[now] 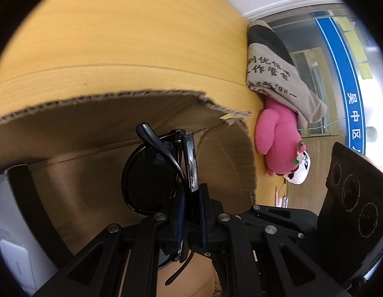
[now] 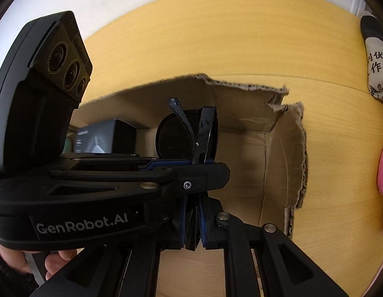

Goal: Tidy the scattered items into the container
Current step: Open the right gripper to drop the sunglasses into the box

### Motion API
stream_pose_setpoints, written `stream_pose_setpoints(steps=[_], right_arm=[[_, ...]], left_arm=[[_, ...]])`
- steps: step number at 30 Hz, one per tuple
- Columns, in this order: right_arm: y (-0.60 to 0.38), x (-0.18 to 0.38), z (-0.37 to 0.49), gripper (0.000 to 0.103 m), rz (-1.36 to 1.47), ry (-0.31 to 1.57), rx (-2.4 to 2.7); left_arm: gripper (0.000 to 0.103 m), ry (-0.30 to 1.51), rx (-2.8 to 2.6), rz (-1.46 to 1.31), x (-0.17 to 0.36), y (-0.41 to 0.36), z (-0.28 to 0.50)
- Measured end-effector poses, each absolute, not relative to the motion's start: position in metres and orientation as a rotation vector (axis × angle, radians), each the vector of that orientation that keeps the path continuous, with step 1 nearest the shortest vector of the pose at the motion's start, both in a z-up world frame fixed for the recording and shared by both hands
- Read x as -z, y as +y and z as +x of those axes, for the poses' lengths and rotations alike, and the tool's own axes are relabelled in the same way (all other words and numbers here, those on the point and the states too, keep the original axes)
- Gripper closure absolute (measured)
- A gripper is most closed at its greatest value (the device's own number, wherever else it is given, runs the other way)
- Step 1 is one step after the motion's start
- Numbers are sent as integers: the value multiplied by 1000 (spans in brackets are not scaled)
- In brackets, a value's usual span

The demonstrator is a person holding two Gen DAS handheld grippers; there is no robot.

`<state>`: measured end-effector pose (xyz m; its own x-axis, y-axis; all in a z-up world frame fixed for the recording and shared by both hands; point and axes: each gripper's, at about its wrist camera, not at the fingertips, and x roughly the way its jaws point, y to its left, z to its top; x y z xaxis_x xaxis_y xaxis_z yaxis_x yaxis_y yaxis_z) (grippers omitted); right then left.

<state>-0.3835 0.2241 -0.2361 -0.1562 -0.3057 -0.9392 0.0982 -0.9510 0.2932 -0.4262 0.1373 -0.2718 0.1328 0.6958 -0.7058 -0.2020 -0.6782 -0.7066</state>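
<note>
A pair of black folded sunglasses [image 1: 149, 175] is clamped in my left gripper [image 1: 191, 198], which is shut on the frame and holds it over the open cardboard box [image 1: 97, 113]. In the right wrist view the same sunglasses [image 2: 184, 133] are also clamped between the blue pads of my right gripper [image 2: 193, 222], just below the left gripper [image 2: 181, 170], which crosses from the left. Both grippers hold the sunglasses above the cardboard box [image 2: 280, 163]. A black box [image 2: 104, 136] lies inside it at the far left.
The box stands on a yellow wooden table [image 2: 240, 37]. A pink plush toy [image 1: 278, 143] and a grey printed cloth bag [image 1: 273, 69] lie beyond the box's right side. A white item [image 1: 8, 235] sits at the left inside the box.
</note>
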Motion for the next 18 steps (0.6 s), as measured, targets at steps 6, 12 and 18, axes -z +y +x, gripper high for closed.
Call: stream_pose_setpoints(steps=[6, 12, 18], right_arm=[[225, 248, -385, 94, 1891, -224, 2196], [227, 200, -357, 28, 1799, -127, 2336], [235, 115, -286, 11, 1575, -15, 2515]], left_arm=[[70, -381, -1700, -1778, 274, 142, -426], [44, -199, -1984, -1575, 196, 112, -395], [26, -151, -2321, -1365, 102, 54, -320]])
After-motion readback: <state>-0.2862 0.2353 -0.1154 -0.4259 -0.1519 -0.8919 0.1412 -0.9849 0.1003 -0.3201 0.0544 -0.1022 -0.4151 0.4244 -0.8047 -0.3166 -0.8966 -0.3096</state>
